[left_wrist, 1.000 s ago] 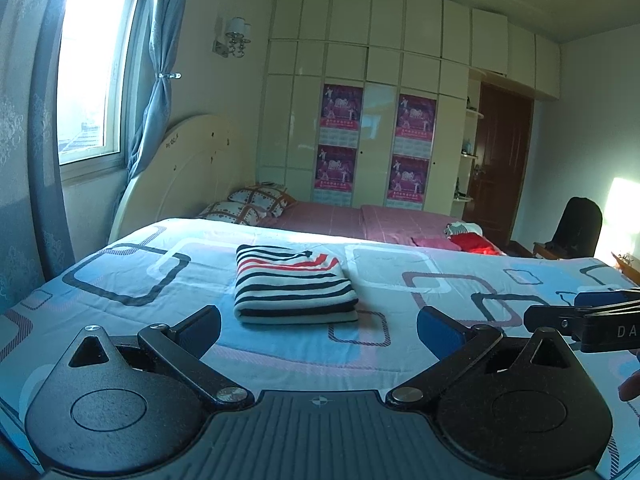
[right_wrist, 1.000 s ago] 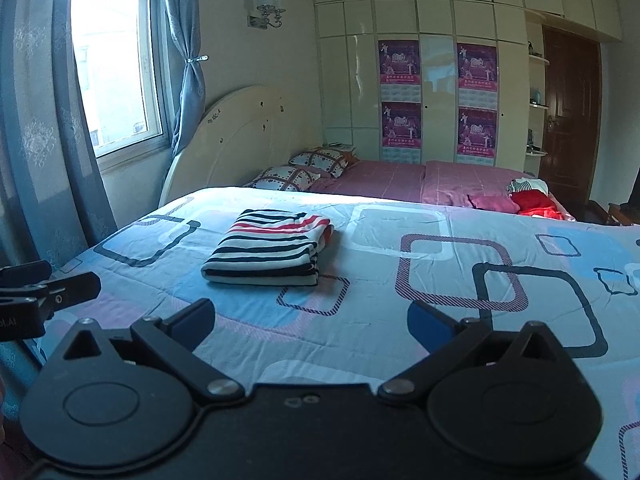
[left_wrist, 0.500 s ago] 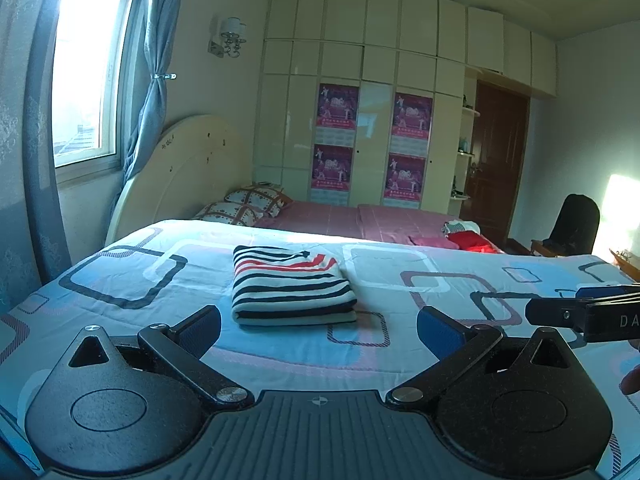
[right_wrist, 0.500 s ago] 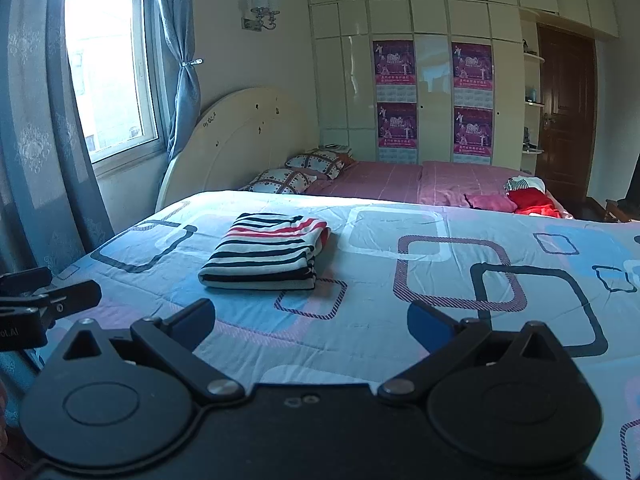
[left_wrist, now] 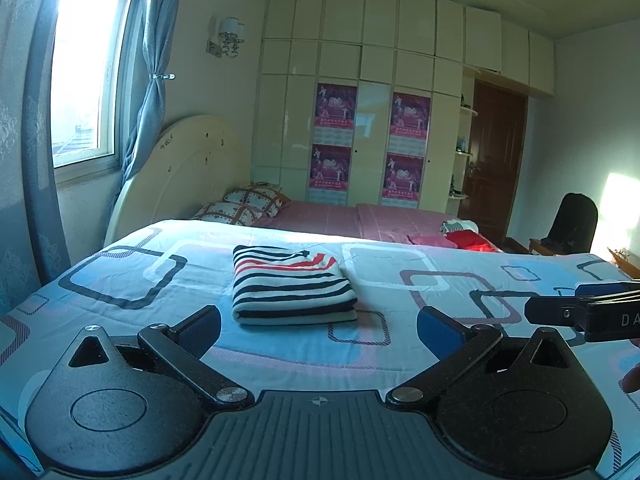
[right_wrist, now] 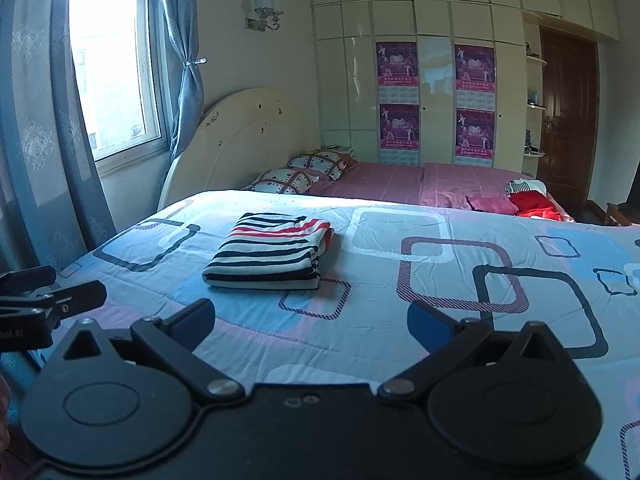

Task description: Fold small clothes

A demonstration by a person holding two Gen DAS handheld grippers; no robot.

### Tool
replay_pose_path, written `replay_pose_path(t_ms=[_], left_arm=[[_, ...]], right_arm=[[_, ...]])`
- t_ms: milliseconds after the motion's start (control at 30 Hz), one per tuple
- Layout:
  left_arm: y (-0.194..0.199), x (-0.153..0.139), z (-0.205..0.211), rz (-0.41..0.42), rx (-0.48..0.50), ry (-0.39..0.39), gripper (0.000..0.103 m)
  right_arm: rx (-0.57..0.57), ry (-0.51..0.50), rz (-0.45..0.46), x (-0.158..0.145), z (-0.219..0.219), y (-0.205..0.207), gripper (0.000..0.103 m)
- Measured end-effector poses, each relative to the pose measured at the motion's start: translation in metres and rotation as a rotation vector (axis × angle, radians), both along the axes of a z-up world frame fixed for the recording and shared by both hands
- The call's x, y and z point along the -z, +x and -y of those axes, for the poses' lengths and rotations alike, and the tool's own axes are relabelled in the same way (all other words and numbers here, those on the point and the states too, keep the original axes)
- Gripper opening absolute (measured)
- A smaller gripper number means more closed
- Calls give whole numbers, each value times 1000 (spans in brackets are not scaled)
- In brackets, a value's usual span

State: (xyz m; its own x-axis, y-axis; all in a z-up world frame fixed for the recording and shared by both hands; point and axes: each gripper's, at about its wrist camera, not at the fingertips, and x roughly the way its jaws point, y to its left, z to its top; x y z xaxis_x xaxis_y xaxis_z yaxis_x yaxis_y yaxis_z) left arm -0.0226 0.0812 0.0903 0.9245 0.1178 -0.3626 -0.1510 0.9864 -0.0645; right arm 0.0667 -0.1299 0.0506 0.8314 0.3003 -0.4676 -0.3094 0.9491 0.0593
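A folded striped garment (left_wrist: pixel 290 288), white with dark and red stripes, lies flat on the blue patterned bedspread (left_wrist: pixel 400 356); it also shows in the right wrist view (right_wrist: pixel 270 252). My left gripper (left_wrist: pixel 319 326) is open and empty, held back from the garment's near edge. My right gripper (right_wrist: pixel 310 322) is open and empty, also short of the garment and to its right. The right gripper shows at the right edge of the left wrist view (left_wrist: pixel 584 312). The left gripper shows at the left edge of the right wrist view (right_wrist: pixel 44 300).
Behind the bedspread is a pink sheet (left_wrist: pixel 360 220) with two checked pillows (left_wrist: pixel 244 208) and a pile of red and pink clothes (left_wrist: pixel 460 238). A cream headboard (left_wrist: pixel 180 172), window and curtains stand left; a wardrobe (left_wrist: pixel 368 120), door and dark chair (left_wrist: pixel 572 220) stand behind.
Both grippers have drifted back and slightly up from the garment, staying open. The folded garment has not moved.
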Motion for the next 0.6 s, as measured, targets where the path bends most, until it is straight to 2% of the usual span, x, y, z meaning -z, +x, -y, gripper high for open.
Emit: replay_pose_path(t_ms=[600], left_arm=[[0,-4,0,-2,10,10,103]], right_arm=[[-2,-3,8,-2,3,-2,102]])
